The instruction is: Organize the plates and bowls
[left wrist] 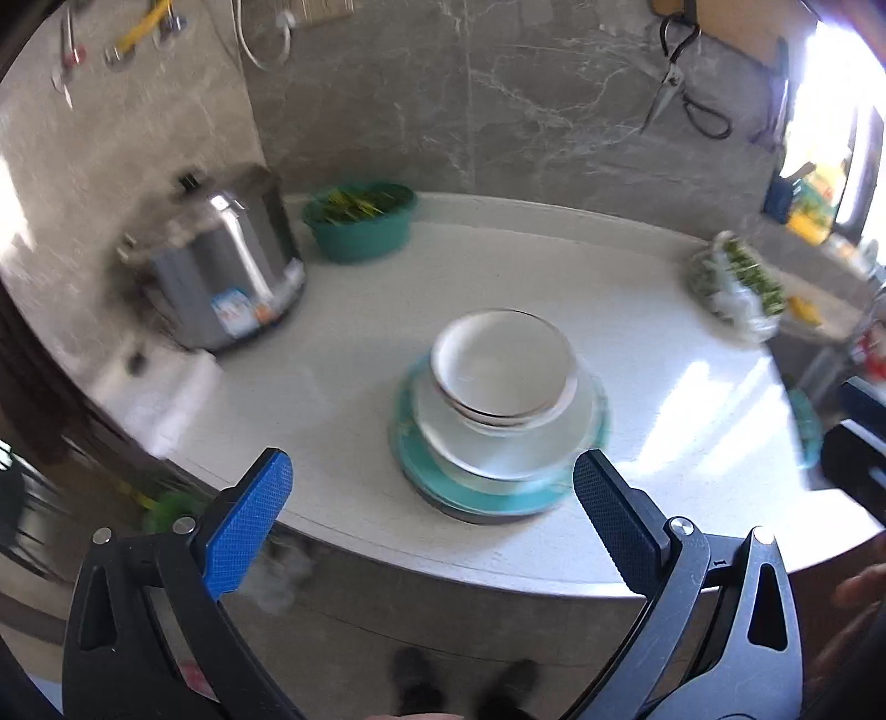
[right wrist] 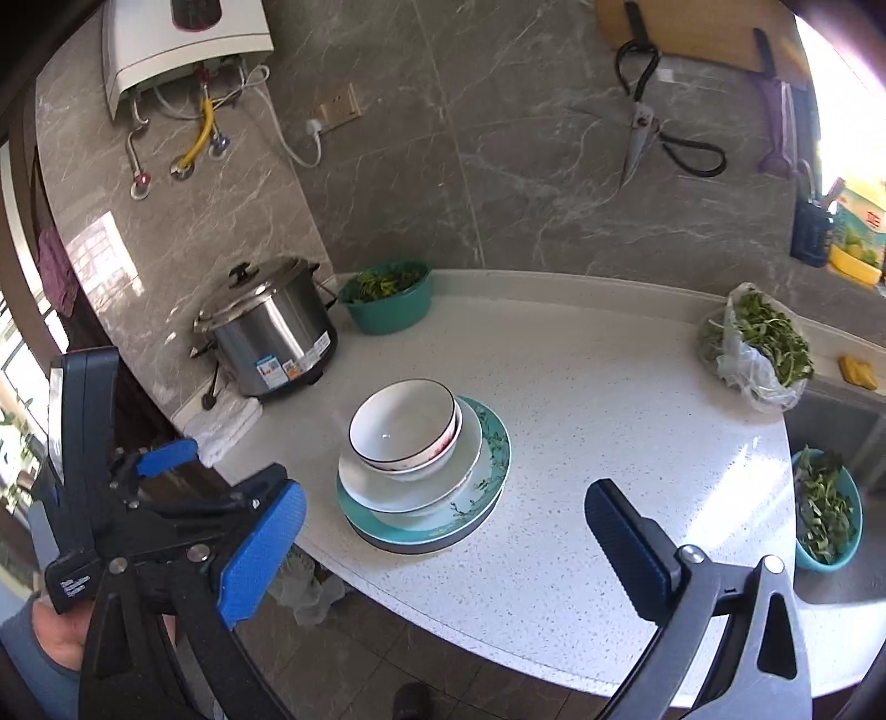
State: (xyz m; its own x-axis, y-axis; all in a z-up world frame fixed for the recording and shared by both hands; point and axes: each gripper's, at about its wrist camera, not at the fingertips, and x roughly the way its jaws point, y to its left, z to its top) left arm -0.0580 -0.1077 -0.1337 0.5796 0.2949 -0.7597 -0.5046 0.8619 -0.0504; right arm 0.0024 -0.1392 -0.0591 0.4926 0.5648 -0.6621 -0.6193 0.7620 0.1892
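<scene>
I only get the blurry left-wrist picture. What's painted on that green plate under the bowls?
Observer: The teal plate shows a branch-and-leaf pattern along its rim.
Operator: What's high on the wall at the left? I only see pipes.
Observer: A white water heater hangs above those pipes.
Operator: Is my left gripper holding anything?
Observer: No. The left gripper is open and empty, off to the side of the stack.

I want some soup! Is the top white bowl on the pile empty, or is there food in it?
Empty. The top bowl shows only its bare white inside. It sits upright in another bowl on the stacked plates.
</scene>
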